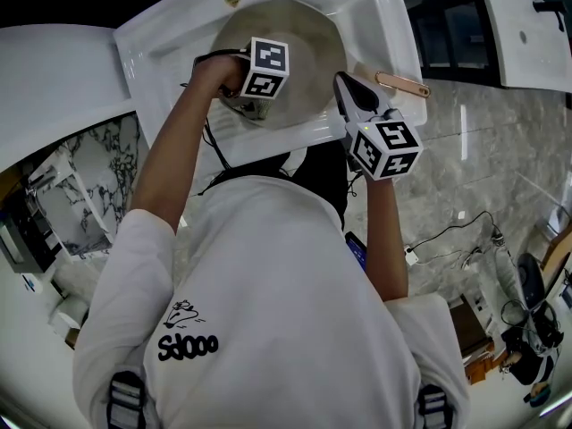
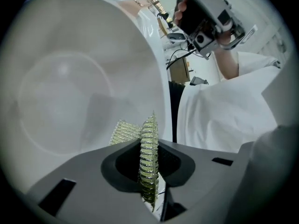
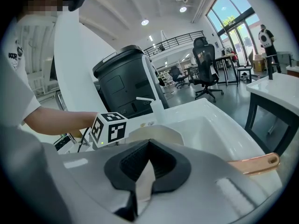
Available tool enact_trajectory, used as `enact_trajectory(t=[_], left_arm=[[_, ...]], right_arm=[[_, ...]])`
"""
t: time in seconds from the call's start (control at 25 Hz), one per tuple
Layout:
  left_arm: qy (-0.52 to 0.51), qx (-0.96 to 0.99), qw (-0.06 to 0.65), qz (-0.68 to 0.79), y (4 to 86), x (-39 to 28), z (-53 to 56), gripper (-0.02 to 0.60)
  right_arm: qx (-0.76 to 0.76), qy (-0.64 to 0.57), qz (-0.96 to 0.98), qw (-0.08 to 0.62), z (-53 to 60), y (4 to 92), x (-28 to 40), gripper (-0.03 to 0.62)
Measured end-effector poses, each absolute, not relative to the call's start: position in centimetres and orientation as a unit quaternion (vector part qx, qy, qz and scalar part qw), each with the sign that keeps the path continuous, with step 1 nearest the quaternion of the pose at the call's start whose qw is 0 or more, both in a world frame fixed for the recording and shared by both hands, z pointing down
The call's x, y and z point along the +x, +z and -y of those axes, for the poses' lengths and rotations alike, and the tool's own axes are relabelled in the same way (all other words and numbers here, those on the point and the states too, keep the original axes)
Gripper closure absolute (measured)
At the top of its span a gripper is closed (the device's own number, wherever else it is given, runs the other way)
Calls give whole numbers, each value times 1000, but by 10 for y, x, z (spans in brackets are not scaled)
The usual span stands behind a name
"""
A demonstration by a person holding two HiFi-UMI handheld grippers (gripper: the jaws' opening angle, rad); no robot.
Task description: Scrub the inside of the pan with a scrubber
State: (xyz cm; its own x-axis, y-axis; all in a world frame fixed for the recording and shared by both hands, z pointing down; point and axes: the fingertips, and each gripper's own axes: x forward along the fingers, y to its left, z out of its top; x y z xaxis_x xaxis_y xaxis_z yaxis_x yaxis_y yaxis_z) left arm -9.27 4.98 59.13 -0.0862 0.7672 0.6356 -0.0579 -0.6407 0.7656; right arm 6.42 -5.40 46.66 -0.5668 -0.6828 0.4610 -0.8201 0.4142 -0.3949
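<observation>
- Plainly, the scrubbing step is in hand: the left gripper [image 2: 149, 148] has its jaws clamped on a yellow-green, ribbed metallic mesh scrubber [image 2: 148, 160], which sticks out beyond the jaw tips.
- Straight ahead of that gripper, and filling the space to its left, lies the pale, matte inside of the round metal pan [image 2: 60, 92]. The scrubber's free edge is at, or just off, the pan's wall; I cannot tell whether it touches.
- The right gripper [image 3: 142, 171] has its jaws pinched together on a thin pale edge, by my reading the pan's near rim. The pan's flat copper-coloured handle [image 3: 254, 164] runs off to that gripper's right.
- Beyond and below both grippers, the pan sits tilted in the white rectangular sink [image 1: 375, 7].
- Pickup and bracing look done. How much of the inside has been scrubbed cannot be read: no foam, streaks or grime show on the surface.
- What seems left is to work the scrubber around the base and walls.
</observation>
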Motion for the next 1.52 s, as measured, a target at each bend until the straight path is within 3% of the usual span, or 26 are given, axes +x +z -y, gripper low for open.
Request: enact_trajectory(t=[0.24, 0.4, 0.84, 1.04, 1.52], left_arm=[[592, 666, 342, -298, 574, -60, -59, 522], [576, 703, 317, -271, 574, -54, -56, 518], [430, 868, 247, 17, 550, -36, 12, 515], [318, 911, 231, 128, 505, -38, 46, 515], [109, 942, 93, 305, 353, -77, 104, 515]], right_arm=[[446, 301, 836, 107, 54, 463, 58, 585], [446, 293, 839, 105, 52, 456, 56, 585], [453, 224, 857, 102, 68, 407, 56, 585], [440, 164, 875, 119, 71, 378, 46, 585], [437, 39, 889, 132, 83, 292, 25, 585]])
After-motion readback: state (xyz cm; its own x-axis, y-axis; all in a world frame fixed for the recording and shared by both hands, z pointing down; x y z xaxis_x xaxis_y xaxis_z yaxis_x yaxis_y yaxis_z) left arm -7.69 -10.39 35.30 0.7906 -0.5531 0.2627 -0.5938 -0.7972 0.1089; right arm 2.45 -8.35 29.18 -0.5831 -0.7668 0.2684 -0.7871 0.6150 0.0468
